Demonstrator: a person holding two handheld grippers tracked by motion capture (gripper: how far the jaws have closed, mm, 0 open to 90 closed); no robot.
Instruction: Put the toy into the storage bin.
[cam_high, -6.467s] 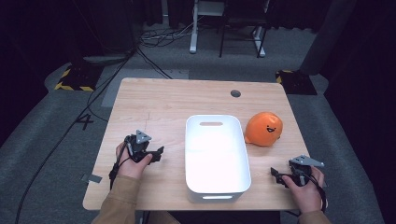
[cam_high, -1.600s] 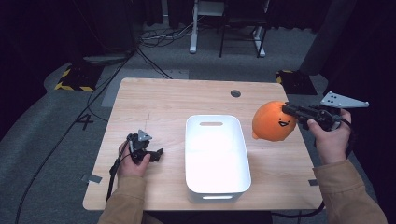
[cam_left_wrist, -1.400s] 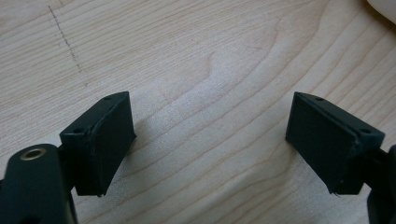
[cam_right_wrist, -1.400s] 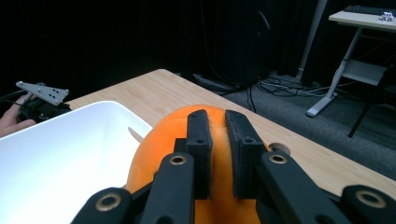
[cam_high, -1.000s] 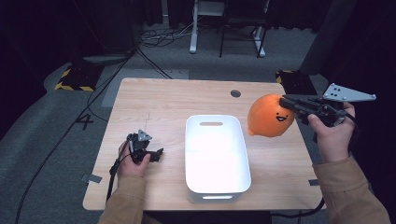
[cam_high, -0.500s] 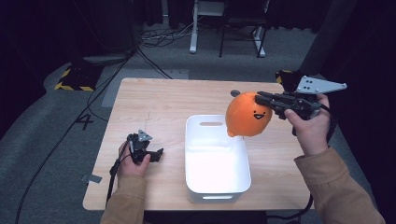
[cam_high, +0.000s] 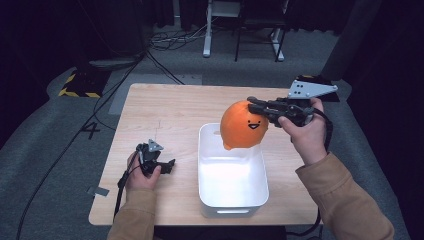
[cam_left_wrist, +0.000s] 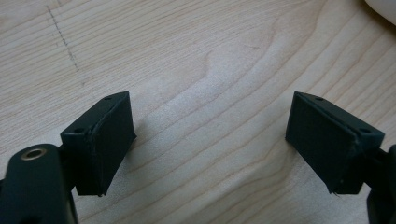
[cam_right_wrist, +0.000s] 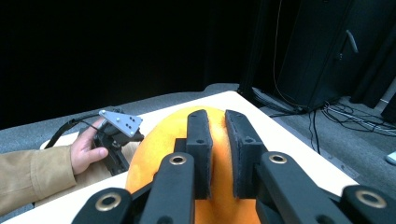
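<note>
A round orange plush toy with a smiling face (cam_high: 242, 125) hangs above the far end of the white bin (cam_high: 204, 165). My right gripper (cam_high: 254, 104) is shut on the top of the plush, pinching its fabric between the two jaws (cam_right_wrist: 217, 119); the orange body (cam_right_wrist: 154, 149) bulges below them. My left gripper (cam_high: 167, 164) rests on the wooden table (cam_high: 170, 110) left of the bin. Its jaws stand wide open (cam_left_wrist: 210, 135) over bare wood, with nothing between them.
The bin sits in the table's right half and is hollow inside. Bare wood lies left of it and behind it. Beyond the far edge are floor cables (cam_high: 165, 42), chair legs (cam_high: 240, 45) and yellow-black tape (cam_high: 80, 85).
My right gripper has carried the plush leftward, from above the table's right side to over the bin's far end. The left gripper has stayed put.
</note>
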